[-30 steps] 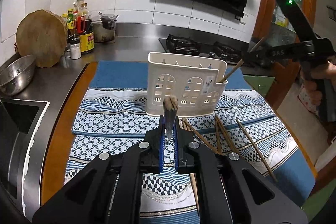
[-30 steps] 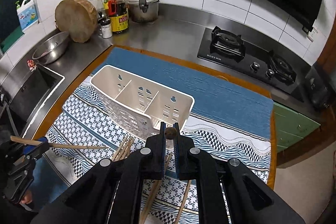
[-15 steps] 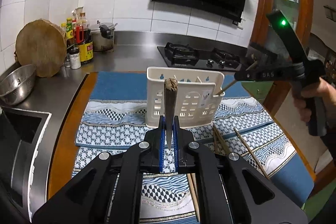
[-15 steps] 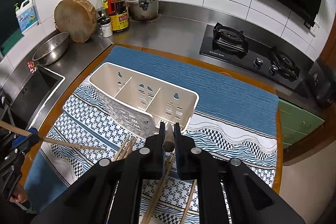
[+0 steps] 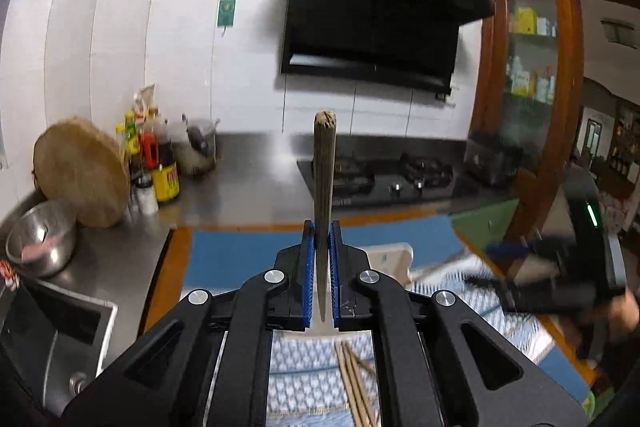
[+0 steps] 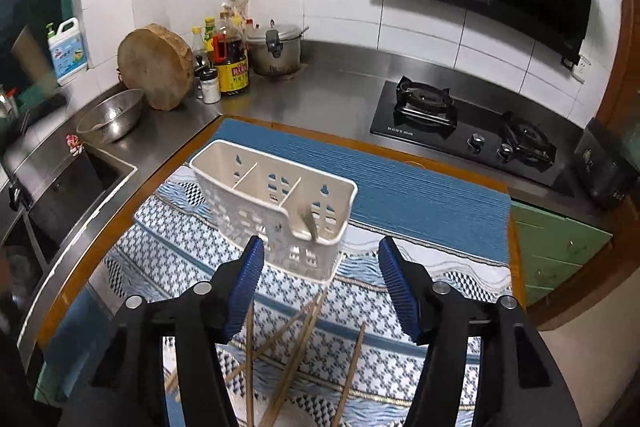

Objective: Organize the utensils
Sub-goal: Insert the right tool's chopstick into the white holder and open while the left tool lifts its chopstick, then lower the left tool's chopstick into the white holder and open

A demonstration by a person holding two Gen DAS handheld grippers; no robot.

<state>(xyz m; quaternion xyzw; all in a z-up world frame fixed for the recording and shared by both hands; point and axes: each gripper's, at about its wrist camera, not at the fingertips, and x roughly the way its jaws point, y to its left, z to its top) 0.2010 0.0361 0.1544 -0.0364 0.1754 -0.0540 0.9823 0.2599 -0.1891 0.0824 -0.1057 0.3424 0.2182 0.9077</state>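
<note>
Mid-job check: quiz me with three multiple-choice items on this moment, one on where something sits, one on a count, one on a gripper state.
1. Where is the single brown wooden chopstick already dropped into the white plastic three-compartment utensil holder?
A. left compartment
B. middle compartment
C. right compartment

2. How many compartments does the holder have?
A. two
B. three
C. four

3. What is the right gripper's state?
A. open and empty
B. shut on a chopstick
C. shut on the holder's rim

Answers:
1 C: the chopstick leans in the rightmost section of the holder, seen from the right wrist view.
2 B: two dividers split it into three.
3 A: the right gripper has its blue pads wide apart with nothing between them, while the left gripper clamps another upright chopstick.
</note>
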